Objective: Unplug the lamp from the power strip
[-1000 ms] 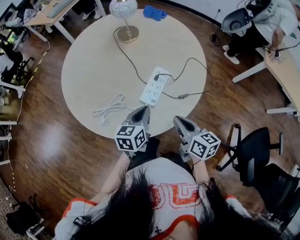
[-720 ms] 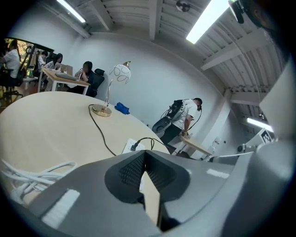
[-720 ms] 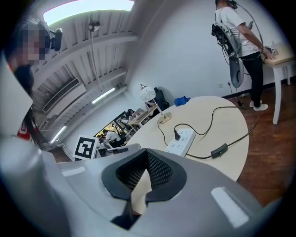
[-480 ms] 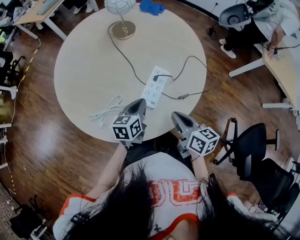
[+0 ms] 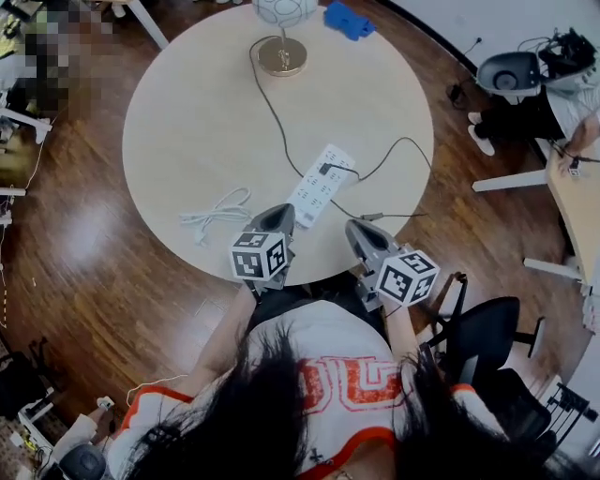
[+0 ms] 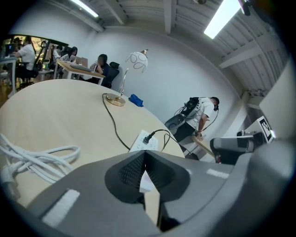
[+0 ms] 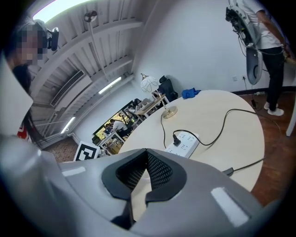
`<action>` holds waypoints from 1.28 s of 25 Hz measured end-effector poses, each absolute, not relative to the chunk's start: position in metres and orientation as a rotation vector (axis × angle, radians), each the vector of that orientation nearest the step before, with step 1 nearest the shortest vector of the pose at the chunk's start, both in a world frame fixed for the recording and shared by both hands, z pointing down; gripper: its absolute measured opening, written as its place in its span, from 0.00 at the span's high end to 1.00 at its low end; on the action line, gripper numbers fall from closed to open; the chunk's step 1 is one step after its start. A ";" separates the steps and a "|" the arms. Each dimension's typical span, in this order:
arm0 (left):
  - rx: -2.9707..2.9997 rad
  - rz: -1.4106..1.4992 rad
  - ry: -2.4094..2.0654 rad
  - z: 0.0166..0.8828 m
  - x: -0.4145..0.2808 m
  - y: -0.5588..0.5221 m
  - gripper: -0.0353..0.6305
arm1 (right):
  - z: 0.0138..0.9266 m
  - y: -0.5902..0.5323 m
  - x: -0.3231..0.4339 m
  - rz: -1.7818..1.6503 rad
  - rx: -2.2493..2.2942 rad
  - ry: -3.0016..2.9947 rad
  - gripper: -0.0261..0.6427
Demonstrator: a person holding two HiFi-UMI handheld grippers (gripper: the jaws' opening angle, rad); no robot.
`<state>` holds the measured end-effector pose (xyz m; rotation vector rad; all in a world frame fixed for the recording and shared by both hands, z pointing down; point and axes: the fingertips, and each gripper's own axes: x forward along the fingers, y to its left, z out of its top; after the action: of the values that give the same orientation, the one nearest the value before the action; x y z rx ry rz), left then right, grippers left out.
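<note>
1. Overhead, a round beige table stands on a dark wooden floor. A person at its near edge holds a gripper in each hand.
2. At the table's far edge is the lamp, with a white globe shade and a round brass base. Its thin black cord runs across the tabletop to the white rectangular power strip.
3. The power strip lies near the table's near edge, just ahead of both grippers. A black plug is seated in a socket at its far end, and the lead from the plug loops off to the right.
4. The grey left gripper hovers over the near rim, close to the strip's near end. Its own view shows the ribbed jaws closed together with nothing between them.
5. The grey right gripper is level with the left, to the right of the strip. Its jaws also meet and hold nothing.
6. A loosely coiled white cable lies on the table to the left of the left gripper.
7. A blue object rests at the far rim beside the lamp, and a black office chair stands on the floor to the right.
</note>
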<state>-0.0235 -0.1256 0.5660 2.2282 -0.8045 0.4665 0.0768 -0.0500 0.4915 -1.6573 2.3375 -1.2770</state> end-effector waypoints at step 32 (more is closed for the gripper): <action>1.933 0.665 -1.096 0.628 0.001 -0.133 0.95 | 0.596 -0.141 0.089 -1.141 -1.604 2.984 0.96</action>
<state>0.0012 -0.1332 0.6282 1.9330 -1.0961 0.6649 0.0886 -0.1415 0.5956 -1.6044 2.9838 -1.1414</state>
